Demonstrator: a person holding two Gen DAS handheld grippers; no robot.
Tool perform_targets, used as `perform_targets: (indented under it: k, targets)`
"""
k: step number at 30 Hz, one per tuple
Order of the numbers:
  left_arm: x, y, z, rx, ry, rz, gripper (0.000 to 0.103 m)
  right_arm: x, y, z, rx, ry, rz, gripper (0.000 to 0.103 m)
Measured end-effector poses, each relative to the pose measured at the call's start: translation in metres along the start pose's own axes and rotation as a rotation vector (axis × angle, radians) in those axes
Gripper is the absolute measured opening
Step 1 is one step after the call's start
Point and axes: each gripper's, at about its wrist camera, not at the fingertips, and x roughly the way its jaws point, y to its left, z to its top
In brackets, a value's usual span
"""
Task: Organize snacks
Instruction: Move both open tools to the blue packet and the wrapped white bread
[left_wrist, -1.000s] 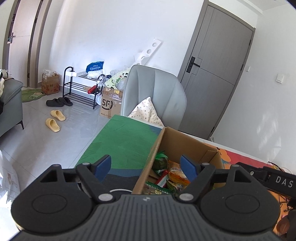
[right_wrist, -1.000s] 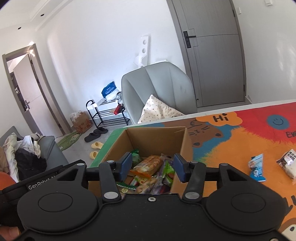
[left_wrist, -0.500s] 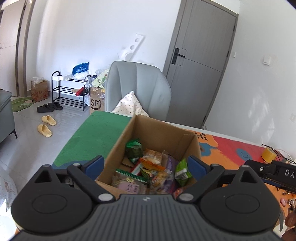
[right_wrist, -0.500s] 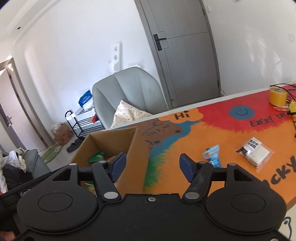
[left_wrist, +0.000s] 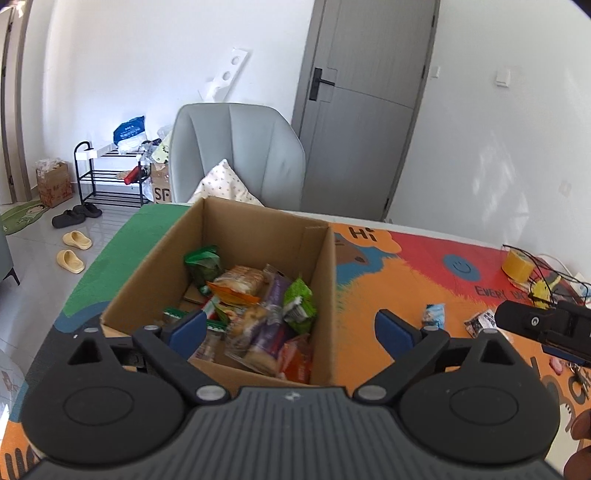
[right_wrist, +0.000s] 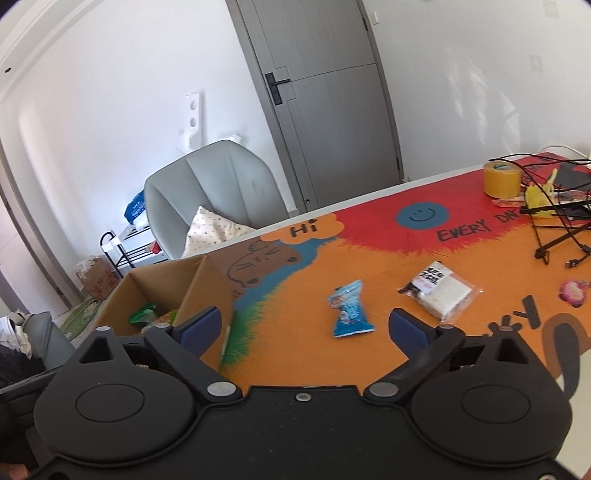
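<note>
While the box (left_wrist: 236, 236) on the left is already packed with snacks, both grippers (left_wrist: 291, 326) (right_wrist: 304, 328) gape wide and empty; a blue packet (right_wrist: 349, 314) and white packet (right_wrist: 439, 290) wait on the mat (right_wrist: 295, 369) to its right.

The table (right_wrist: 369, 280) is covered by a bright cartoon mat (right_wrist: 424, 254) — orange, red, blue and green. On it stand an open cardboard box (left_wrist: 325, 280) of snacks at the left end, a blue snack packet (right_wrist: 349, 314) and a clear-wrapped sandwich pack (right_wrist: 439, 290) near each other mid-table, and farther right a tape roll (right_wrist: 501, 180), black cables (right_wrist: 554, 229) and a small pink item (right_wrist: 573, 291).
</note>
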Motion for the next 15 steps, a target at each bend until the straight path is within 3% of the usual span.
perform_targets:
  k: [15]
  targets:
    - [0.014, -0.057, -0.005, 0.091, 0.055, -0.025, 0.097, -0.005, -0.057, 0.000, 0.053, 0.035, -0.037, 0.103]
